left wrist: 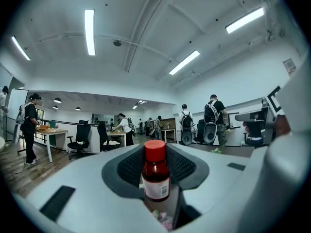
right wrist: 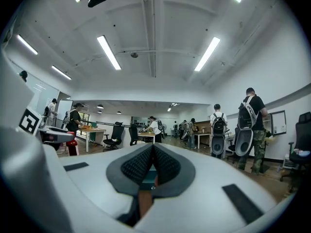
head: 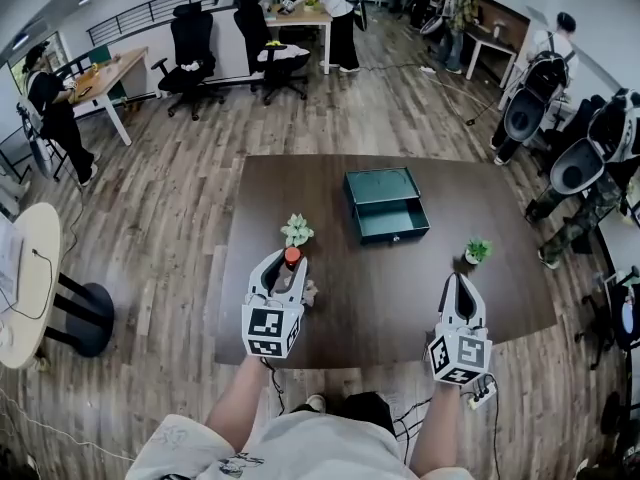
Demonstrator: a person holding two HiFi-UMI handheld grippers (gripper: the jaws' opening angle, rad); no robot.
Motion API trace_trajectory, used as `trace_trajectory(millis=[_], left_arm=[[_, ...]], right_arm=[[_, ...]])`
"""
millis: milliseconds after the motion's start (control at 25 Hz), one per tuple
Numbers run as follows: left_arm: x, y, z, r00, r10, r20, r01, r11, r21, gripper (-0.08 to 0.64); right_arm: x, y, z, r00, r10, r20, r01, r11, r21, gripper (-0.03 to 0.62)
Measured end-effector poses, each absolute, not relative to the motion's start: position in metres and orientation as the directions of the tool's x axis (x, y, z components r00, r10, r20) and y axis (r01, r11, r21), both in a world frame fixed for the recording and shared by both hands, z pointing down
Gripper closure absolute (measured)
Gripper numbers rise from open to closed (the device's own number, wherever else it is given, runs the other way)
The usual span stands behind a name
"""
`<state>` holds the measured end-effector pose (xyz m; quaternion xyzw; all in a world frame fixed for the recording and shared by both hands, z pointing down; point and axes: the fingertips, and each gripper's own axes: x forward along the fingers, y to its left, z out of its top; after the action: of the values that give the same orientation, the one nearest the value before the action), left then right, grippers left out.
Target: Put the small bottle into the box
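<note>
Right now my left gripper (head: 288, 268) has its fingers clamped on the small bottle (head: 292, 256), which stands upright with its red cap above the pads, over the counter (head: 360, 303) toward its near left corner. The box (head: 392, 230) sits open with its lid laid back, by the middle of the far edge, well apart from the bottle. My right gripper (head: 458, 284) hovers by the near right corner, fingers pressed together on nothing. My worry is the grip: the pads seem to catch only the lower body, so a quick swing could tip or drop the bottle. The small plant (head: 297, 230) stands just beyond the bottle, and a low carry might clip it or the box's front wall.
</note>
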<state>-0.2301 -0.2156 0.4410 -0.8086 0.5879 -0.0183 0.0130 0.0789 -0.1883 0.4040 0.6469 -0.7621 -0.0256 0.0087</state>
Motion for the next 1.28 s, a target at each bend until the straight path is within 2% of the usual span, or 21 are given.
trace_trajectory(millis=[200, 400, 760, 1280], left_arm=[[-0.208, -0.242, 0.449, 0.288, -0.957, 0.035, -0.956, -0.290, -0.054, 0.425], [-0.169, -0.284, 0.442, 0.256, -0.966, 0.030, -0.964, -0.258, -0.071, 0.425], [-0.105, -0.347, 0.421, 0.216, -0.976, -0.009, -0.974, -0.215, -0.066, 0.425], [-0.063, -0.372, 0.421, 0.209, -0.978, -0.009, -0.976, -0.208, -0.061, 0.425]], right_arm=[[0.103, -0.223, 0.413, -0.186, -0.982, -0.021, -0.983, 0.186, 0.001, 0.591], [0.141, -0.278, 0.415, -0.215, -0.977, -0.013, -0.976, 0.214, 0.038, 0.592], [0.206, -0.366, 0.389, -0.266, -0.961, -0.068, -0.963, 0.263, 0.053, 0.591], [0.247, -0.391, 0.384, -0.278, -0.958, -0.077, -0.960, 0.274, 0.057, 0.591]])
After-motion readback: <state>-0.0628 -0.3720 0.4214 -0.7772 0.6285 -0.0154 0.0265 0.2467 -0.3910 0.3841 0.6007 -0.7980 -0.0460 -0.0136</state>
